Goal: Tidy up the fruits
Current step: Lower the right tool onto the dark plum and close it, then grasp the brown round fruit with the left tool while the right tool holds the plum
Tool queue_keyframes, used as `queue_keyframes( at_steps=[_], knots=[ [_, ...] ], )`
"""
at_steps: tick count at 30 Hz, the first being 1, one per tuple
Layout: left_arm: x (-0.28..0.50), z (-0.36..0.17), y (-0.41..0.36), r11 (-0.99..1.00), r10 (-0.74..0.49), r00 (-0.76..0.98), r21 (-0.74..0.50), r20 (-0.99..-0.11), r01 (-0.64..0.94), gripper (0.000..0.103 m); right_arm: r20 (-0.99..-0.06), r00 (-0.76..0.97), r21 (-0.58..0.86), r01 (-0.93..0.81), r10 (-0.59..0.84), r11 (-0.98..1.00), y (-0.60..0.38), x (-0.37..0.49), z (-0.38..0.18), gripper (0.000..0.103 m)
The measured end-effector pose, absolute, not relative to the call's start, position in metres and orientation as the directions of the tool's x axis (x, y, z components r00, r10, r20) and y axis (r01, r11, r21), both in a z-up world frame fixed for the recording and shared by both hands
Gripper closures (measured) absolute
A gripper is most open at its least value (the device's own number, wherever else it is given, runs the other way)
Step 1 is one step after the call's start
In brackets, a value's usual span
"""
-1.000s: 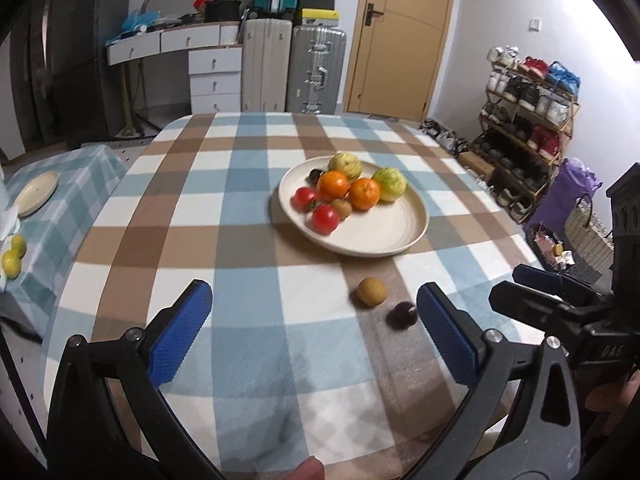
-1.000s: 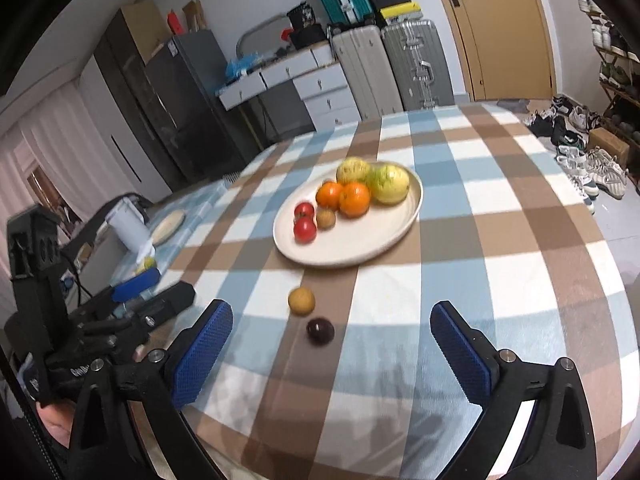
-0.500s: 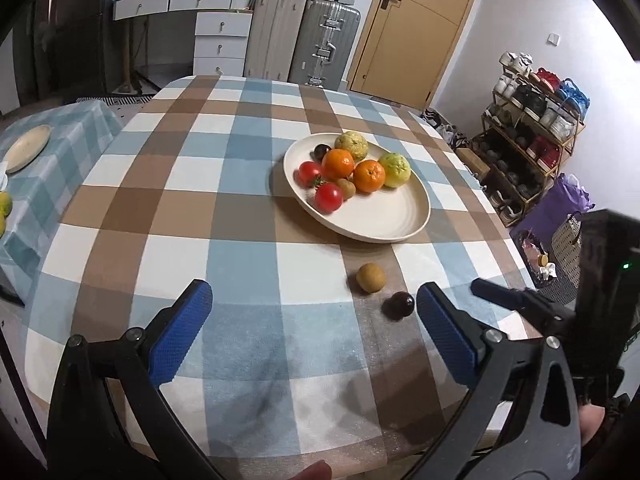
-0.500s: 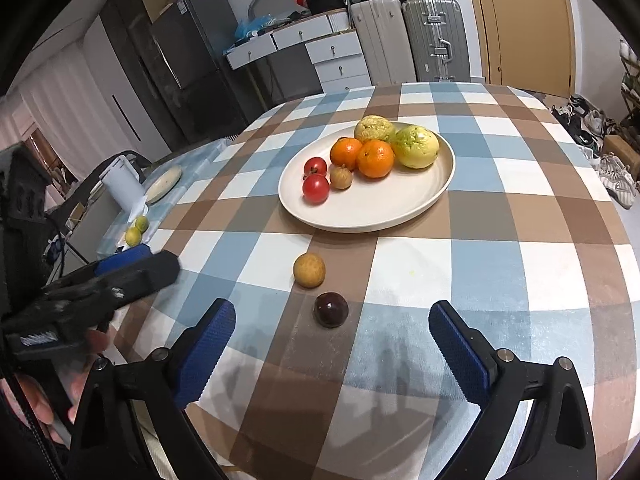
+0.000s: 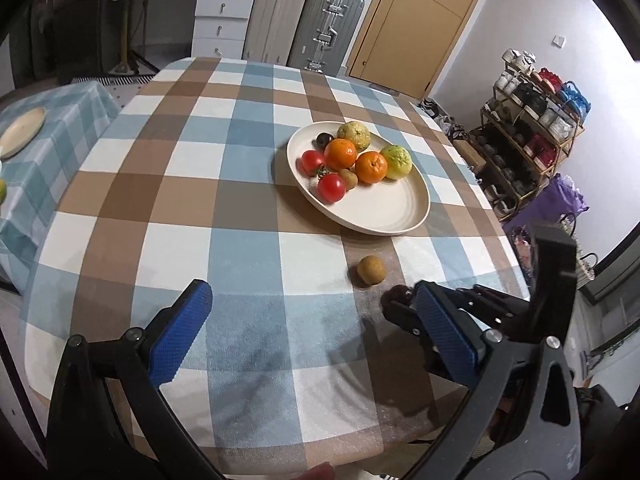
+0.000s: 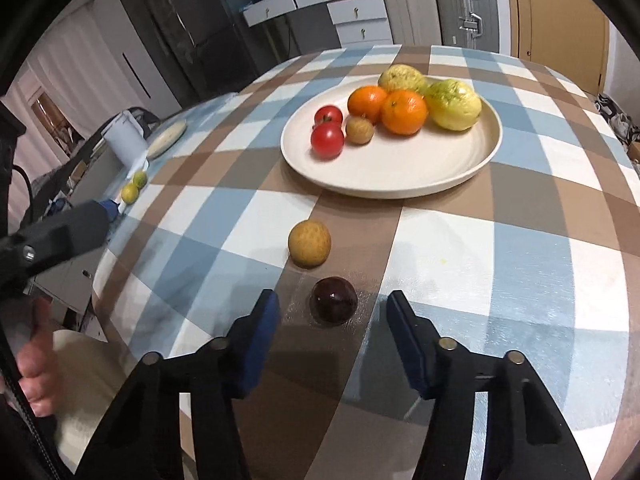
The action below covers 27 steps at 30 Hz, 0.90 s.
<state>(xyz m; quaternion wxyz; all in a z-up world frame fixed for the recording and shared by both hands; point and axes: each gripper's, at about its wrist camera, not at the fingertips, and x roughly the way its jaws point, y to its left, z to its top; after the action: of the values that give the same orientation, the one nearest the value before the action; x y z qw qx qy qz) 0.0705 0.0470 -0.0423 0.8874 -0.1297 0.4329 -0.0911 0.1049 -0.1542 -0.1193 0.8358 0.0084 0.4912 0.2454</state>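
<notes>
Left wrist view: my left claw (image 5: 316, 336) hangs released, nothing btwn its pads. Most fruit sits on the plate (image 5: 394, 220); a tan fruit (image 5: 371, 270) is on the cloth.

Right wrist view: my right claw (image 6: 332, 310), jaws just narrowing, flanks the dark plum (image 6: 333, 300) w/o touching. Two fruits left, I judge.

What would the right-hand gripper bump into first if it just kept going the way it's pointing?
Most likely the dark plum lying loose on the checked tablecloth. It sits just ahead of the right gripper, whose jaws have just been closing but do not touch it. Depth is hard to judge.
</notes>
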Motion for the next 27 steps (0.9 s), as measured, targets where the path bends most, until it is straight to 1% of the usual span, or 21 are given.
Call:
queue_keyframes(
  at_steps=[3,4,7,10,13,16,20,27],
  knots=[
    [0.07,-0.041,0.049,0.944,-0.288,0.609,-0.325,-0.739,0.052,0.001,-0.816,0.405,0.232,-0.423,0.412,0.876,-0.15,0.107,-0.12,0.052],
    [0.07,-0.041,0.049,0.943,-0.291,0.608,-0.328,-0.739,0.052,0.001,-0.817,0.409,0.222,-0.427,0.407,0.876,-0.149,0.107,-0.12,0.055],
    [0.07,-0.043,0.051,0.94,-0.297,0.601,-0.339,-0.742,0.047,0.001,-0.824,0.401,0.212,-0.438,0.401,0.874,-0.146,0.108,-0.121,0.072],
    [0.07,-0.043,0.051,0.939,-0.298,0.602,-0.341,-0.741,0.046,0.001,-0.83,0.397,0.198,-0.447,0.392,0.872,-0.144,0.106,-0.121,0.078],
    [0.072,-0.045,0.05,0.945,-0.285,0.604,-0.324,-0.744,0.046,0.001,-0.833,0.416,0.16,-0.451,0.366,0.878,-0.142,0.103,-0.119,0.079],
    [0.074,-0.051,0.052,0.948,-0.271,0.598,-0.318,-0.754,0.029,0.001,-0.814,0.444,0.168,-0.437,0.374,0.884,-0.148,0.102,-0.11,0.079],
    [0.076,-0.058,0.051,0.949,-0.263,0.583,-0.314,-0.768,0.015,0.001,-0.783,0.476,0.216,-0.395,0.4,0.893,-0.165,0.102,-0.095,0.079],
    [0.079,-0.067,0.027,0.963,-0.249,0.575,-0.261,-0.779,0.063,0.001,-0.741,0.527,0.211,-0.403,0.415,0.89,-0.185,0.087,-0.07,0.079]
  ],
)
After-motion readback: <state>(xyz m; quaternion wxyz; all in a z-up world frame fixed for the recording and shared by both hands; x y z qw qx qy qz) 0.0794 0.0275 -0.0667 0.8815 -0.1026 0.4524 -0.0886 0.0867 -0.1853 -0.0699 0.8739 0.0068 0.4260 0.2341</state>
